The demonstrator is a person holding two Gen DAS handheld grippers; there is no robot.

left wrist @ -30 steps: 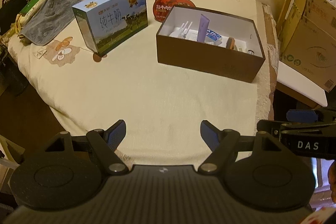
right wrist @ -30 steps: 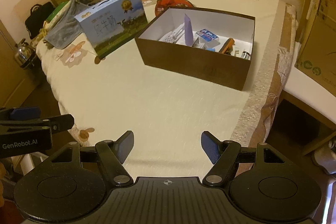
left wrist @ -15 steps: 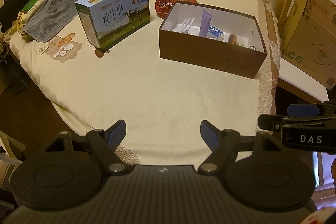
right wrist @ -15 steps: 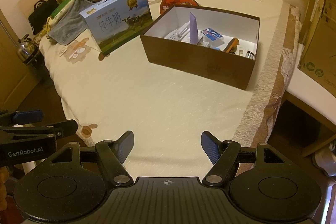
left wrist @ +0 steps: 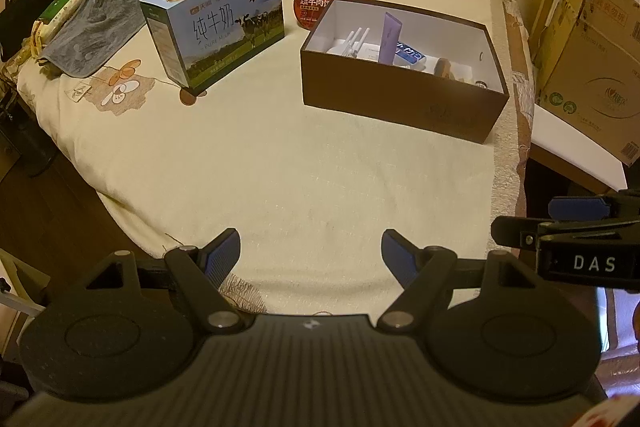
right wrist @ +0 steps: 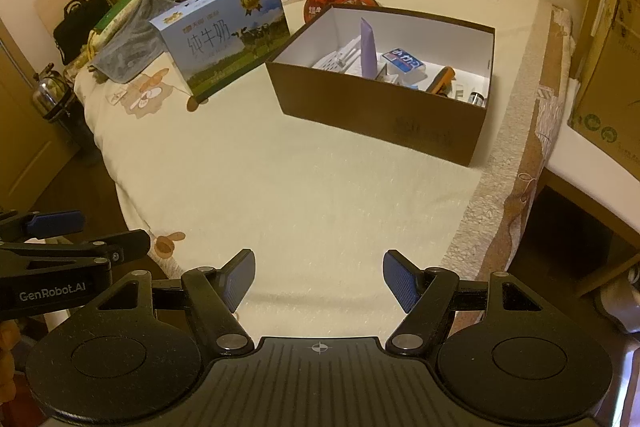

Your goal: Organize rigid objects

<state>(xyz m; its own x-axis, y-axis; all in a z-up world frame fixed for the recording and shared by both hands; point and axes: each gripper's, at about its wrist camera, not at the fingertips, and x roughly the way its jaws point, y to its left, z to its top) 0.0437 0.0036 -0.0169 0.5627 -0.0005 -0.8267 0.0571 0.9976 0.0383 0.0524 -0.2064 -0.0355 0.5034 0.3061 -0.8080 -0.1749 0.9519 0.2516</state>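
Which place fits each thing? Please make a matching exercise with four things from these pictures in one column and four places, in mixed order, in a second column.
Things:
1. milk carton
2. purple tube
3. grey towel
4. red packet

Places:
A. behind the brown box, partly hidden by it
B. upright inside the brown box
C. standing on the bed cover, left of the brown box
D. draped over clutter at the left edge of the bed

Pairs: 1-C, 2-B, 3-D, 4-A
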